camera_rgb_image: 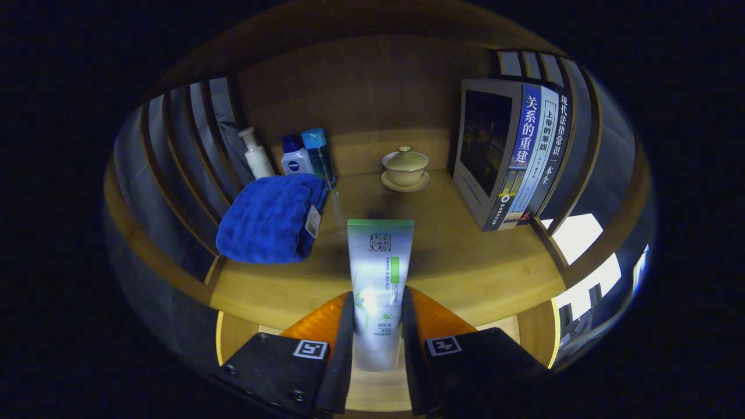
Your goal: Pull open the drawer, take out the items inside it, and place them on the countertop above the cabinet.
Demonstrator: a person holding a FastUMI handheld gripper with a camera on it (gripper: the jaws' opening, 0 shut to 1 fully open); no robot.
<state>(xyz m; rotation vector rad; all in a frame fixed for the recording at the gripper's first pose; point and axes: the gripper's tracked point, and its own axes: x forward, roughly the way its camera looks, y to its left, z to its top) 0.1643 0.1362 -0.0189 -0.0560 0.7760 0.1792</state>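
wooden countertop [465, 262], bounded by slatted side rails and a plain wooden back panel [361, 87], spreads ahead of the gripper and carries every other item. row of upright books [512, 154] stands on the far right of the countertop, spines turned toward the middle, leaning against the right-hand rail. folded blue towel [270, 218] lies on the left side, with a small tag hanging at its right edge. white-and-green tube [379, 285] stands out from between the fingers, its flat crimped end pointing away toward the back panel and its lower end tucked down between the finger bases; it lies over the front part of the countertop, well apart from the towel and the books. gripper [378, 305] is narrowed onto the tube: the left finger presses its left side and the right finger presses its right side, so the tube is pinched between them with no visible gap on either side. lidded cup on a saucer [405, 169] sits near the back, beyond the tube's far end. three bottles stand in the back left corner behind the towel: a white pump bottle [256, 154], a white bottle with a dark blue cap [295, 157] and a clear blue bottle [319, 154], close beside one another.
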